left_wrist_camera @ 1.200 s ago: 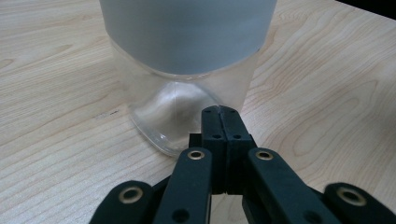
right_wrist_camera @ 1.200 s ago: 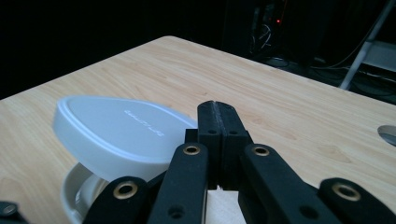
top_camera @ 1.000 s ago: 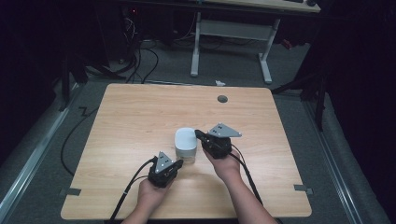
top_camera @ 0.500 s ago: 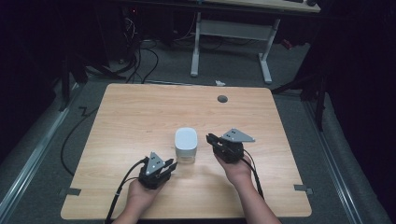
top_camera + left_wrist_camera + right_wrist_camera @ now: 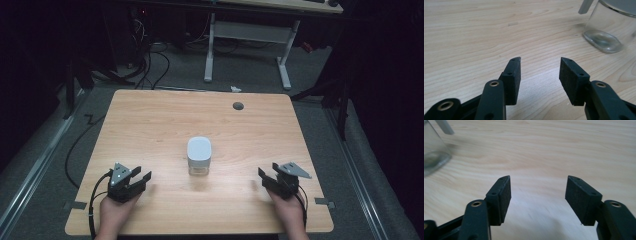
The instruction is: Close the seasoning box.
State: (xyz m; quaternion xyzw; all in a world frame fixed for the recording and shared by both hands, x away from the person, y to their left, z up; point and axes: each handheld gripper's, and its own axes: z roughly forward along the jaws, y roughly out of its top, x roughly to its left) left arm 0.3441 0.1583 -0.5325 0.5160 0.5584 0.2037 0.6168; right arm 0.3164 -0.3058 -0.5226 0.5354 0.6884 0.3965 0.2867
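A clear glass jar with a white lid (image 5: 199, 155) stands upright in the middle of the wooden table (image 5: 150, 125). My left gripper (image 5: 139, 179) rests low near the front left, open, nothing between its jaws; its own view has the jar (image 5: 609, 30) at the upper right, well apart from the gripper (image 5: 540, 62). My right gripper (image 5: 266, 179) sits near the front right, open and empty. In the right gripper view the jar's base (image 5: 434, 152) is at the far left, away from the gripper (image 5: 538, 181).
A dark round grommet (image 5: 238, 105) is set in the table near its far edge. Beyond the table stand the white legs of another desk (image 5: 247, 45), with cables (image 5: 150, 55) on the grey floor. Bare wood lies between the jar and both grippers.
Both grippers have drawn back from the jar and apart: the left toward the front left, the right toward the front right. The jar stands alone where it was.
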